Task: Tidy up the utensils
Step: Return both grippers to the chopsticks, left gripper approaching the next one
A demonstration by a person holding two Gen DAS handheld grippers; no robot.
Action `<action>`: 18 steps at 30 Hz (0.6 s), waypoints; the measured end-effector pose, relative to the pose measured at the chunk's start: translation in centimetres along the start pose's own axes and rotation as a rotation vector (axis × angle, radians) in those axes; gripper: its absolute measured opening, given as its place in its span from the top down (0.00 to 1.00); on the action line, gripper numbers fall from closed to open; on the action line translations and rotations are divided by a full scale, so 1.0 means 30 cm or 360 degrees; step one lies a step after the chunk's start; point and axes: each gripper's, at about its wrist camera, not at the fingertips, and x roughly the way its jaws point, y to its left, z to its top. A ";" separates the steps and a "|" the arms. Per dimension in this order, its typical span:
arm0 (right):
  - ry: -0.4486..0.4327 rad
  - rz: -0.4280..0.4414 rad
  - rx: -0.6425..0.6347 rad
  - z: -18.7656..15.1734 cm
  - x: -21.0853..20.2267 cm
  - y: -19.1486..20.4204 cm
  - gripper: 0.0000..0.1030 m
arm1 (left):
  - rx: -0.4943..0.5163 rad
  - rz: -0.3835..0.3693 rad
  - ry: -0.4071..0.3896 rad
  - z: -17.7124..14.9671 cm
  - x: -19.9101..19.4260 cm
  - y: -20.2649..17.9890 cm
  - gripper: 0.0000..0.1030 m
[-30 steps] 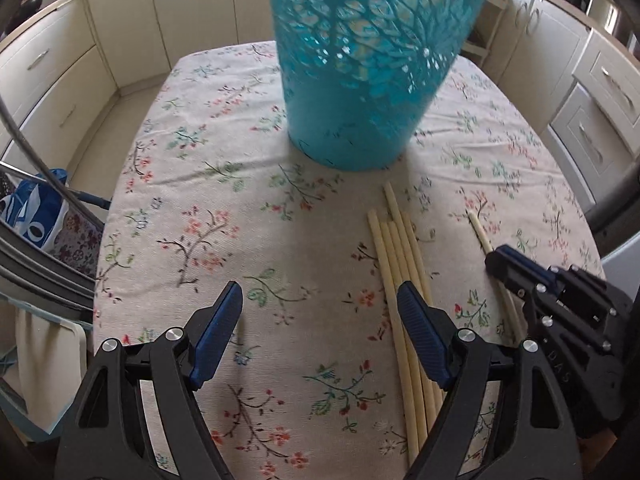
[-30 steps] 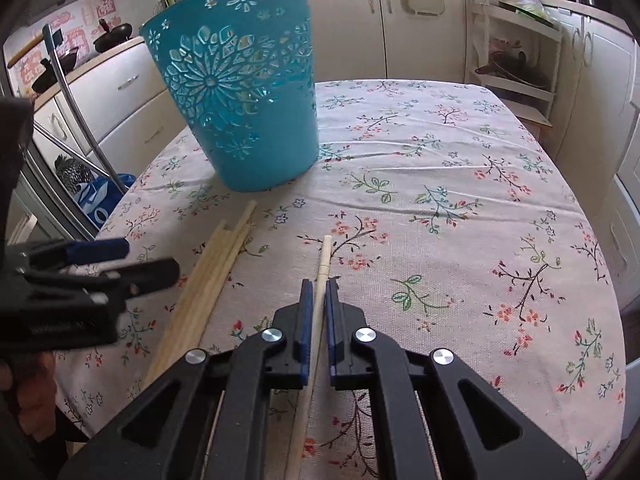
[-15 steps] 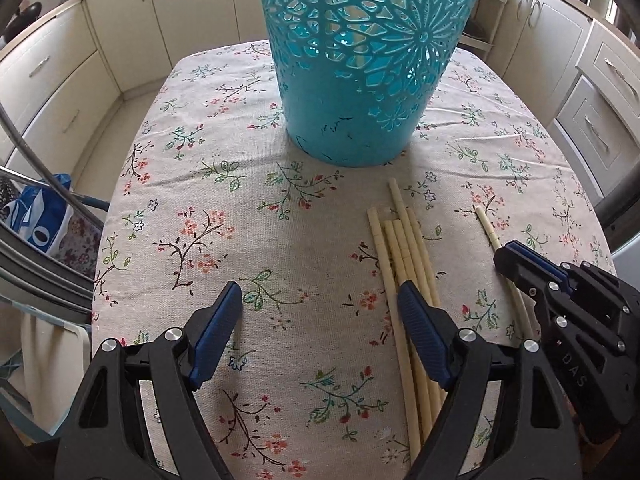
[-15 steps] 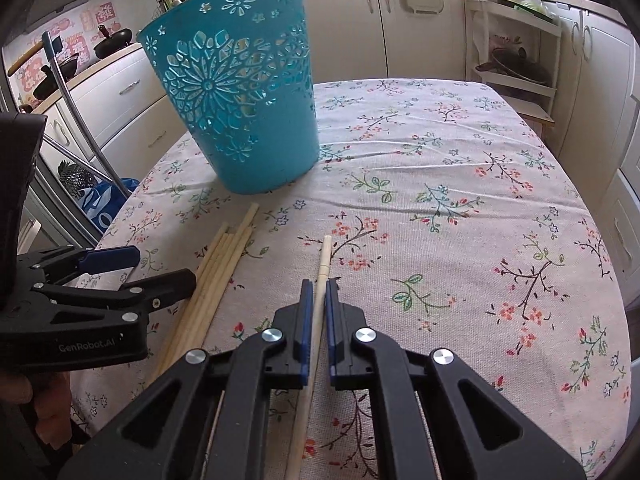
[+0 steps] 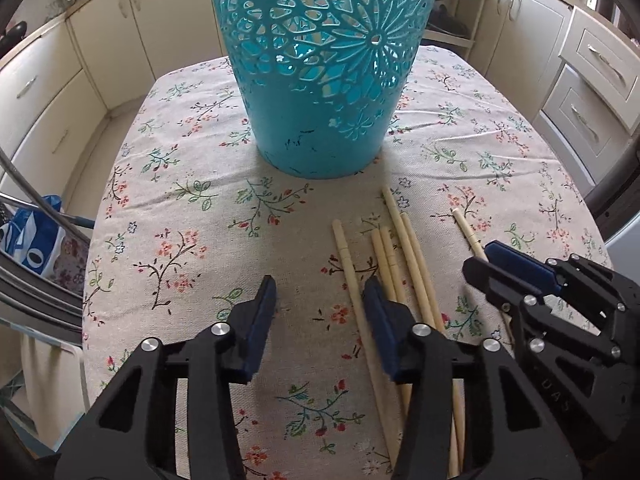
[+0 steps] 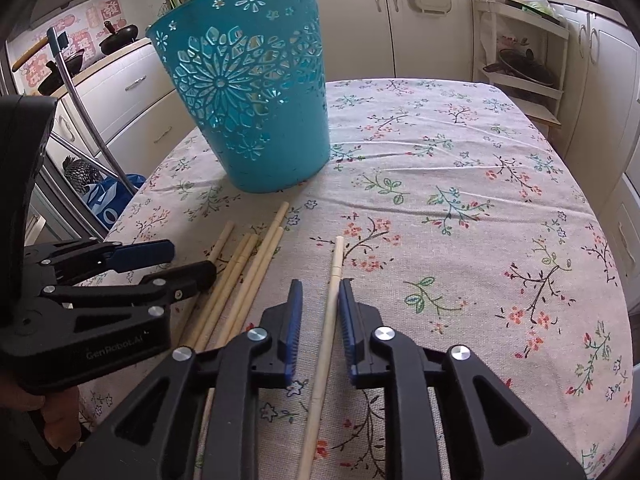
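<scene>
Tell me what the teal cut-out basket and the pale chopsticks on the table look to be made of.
Teal cut-out basket: likely moulded plastic, smooth with a slight sheen, clean floral perforations. Pale chopsticks: probably bamboo or light wood, matte, uncoated; grain too fine to confirm.

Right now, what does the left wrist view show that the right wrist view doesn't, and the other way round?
Only left wrist: the left tool closing with nothing but cloth between its pads, and drawers at right.
Only right wrist: the bin's rim, pots on the counter, and the lone chopstick lying between the opening right tool's pads.
Both: the bin, floral cloth and chopstick bundle.
</scene>
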 end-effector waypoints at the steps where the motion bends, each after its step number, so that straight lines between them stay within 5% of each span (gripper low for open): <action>1: 0.0004 -0.0004 0.0000 0.002 0.001 0.000 0.79 | 0.0004 -0.0008 -0.0002 0.002 0.002 -0.002 0.64; 7: 0.0026 -0.0113 -0.0074 0.016 0.015 0.014 0.86 | 0.0029 -0.0117 0.0016 0.011 0.009 -0.029 0.92; 10: 0.0034 -0.0101 -0.0058 0.020 0.014 -0.005 0.93 | -0.0003 -0.0204 0.0042 0.013 0.013 -0.029 0.94; 18: 0.0042 -0.0081 -0.0050 0.025 0.018 -0.014 0.93 | 0.0022 -0.0166 0.0040 0.011 0.015 -0.047 0.93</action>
